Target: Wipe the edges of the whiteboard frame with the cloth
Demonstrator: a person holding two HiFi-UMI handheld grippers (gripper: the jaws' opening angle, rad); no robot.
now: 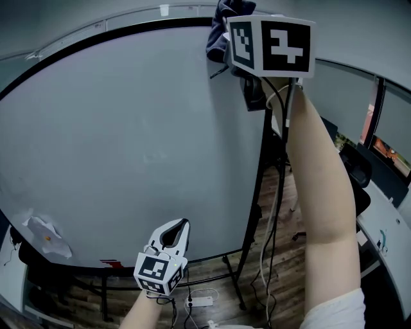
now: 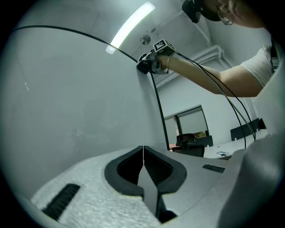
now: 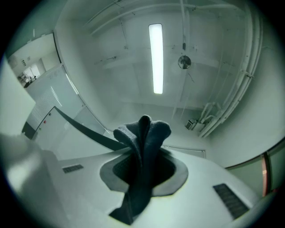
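The whiteboard [image 1: 128,141] has a thin black frame [image 1: 264,148]. My right gripper [image 1: 241,19] is raised to the board's top right corner and is shut on a dark grey cloth [image 1: 223,27] that rests against the frame there. In the right gripper view the cloth [image 3: 142,142] bulges up between the jaws, with the frame strip [image 3: 84,131] running just behind it. My left gripper [image 1: 173,232] hangs low in front of the board's bottom edge, shut and empty. The left gripper view shows its own jaws [image 2: 143,149] closed and the cloth [image 2: 143,66] far up at the frame corner [image 2: 156,100].
A crumpled white sheet [image 1: 48,234] lies at the board's lower left, and a red item [image 1: 109,262] sits on the bottom ledge. The stand's legs [image 1: 237,283], cables and a power strip [image 1: 200,300] are on the wooden floor. A black chair [image 1: 356,167] and a desk [image 1: 385,222] stand to the right.
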